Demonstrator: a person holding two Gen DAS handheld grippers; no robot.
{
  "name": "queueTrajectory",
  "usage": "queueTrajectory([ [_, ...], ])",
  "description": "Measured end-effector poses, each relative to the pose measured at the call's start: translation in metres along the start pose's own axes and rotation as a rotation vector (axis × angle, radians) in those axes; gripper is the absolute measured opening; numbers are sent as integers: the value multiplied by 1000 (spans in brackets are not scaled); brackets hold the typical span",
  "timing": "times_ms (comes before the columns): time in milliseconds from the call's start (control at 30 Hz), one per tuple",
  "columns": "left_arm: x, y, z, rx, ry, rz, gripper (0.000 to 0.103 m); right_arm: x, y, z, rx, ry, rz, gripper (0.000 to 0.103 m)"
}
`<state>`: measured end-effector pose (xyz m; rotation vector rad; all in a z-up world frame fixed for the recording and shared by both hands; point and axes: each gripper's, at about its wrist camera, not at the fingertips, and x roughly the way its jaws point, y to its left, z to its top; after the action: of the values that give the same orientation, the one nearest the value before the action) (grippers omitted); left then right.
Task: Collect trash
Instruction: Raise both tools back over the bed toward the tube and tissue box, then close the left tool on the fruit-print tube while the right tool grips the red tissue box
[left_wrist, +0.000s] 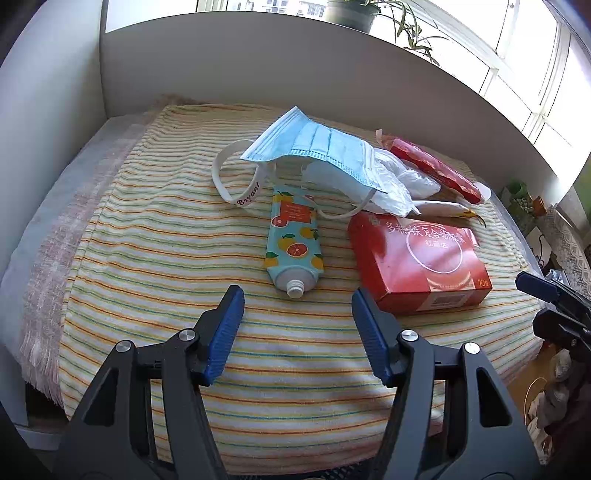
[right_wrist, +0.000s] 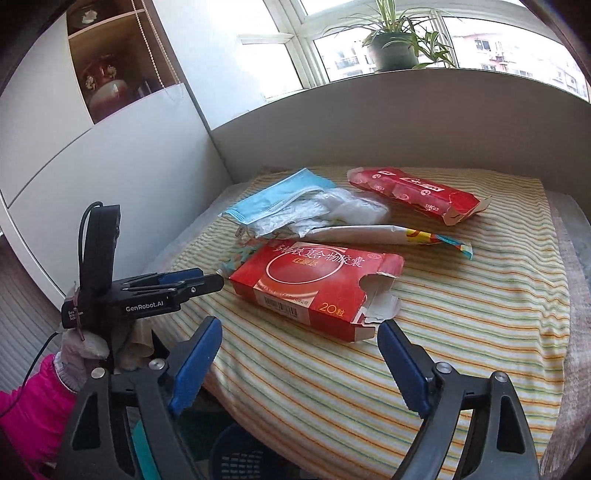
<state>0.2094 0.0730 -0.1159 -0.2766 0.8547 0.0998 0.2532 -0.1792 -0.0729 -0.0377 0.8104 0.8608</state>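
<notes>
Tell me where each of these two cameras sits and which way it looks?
Left wrist: on the left tool, facing down its blue fingers at a citrus-print tube; the right tool's tip shows at the right edge.
Right wrist: on the right tool, facing the window; a pink sleeve shows.
Shared: the red cardboard box, blue face mask, striped towel.
</notes>
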Motion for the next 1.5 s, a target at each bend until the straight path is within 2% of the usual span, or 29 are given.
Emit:
queueTrajectory([
  [400, 20, 3, 13, 15, 7, 13, 56, 27, -8, 5, -19, 71, -22, 86],
  [500, 24, 3, 16, 23, 6, 16, 51, 33, -5, 5, -34, 85, -20, 84],
  [633, 27, 2, 17, 40, 3, 40, 39, 36, 0, 6, -59, 92, -26, 83],
  [733, 28, 4, 17, 47, -1, 39, 38, 39, 3, 7, -65, 97, -23, 79],
  [967, 27, 4, 16, 58, -9, 37, 38, 41, 9, 8, -109, 91, -69, 79],
  [1200, 26, 5, 14, 58, -13, 31, 38, 57, 10, 13, -115, 117, -39, 78],
  [1300, 24, 8, 13, 48, -14, 31, 38, 64, 8, 14, -99, 127, -32, 69],
  [1400, 20, 11, 11, 37, -13, 22, 38, 64, 5, 13, -87, 127, -33, 54],
  [1467, 19, 10, 10, 41, -13, 24, 38, 61, 2, 13, -62, 129, -2, 42],
  [1500, 18, 10, 9, 43, -13, 24, 38, 60, 1, 13, -47, 130, 18, 41],
])
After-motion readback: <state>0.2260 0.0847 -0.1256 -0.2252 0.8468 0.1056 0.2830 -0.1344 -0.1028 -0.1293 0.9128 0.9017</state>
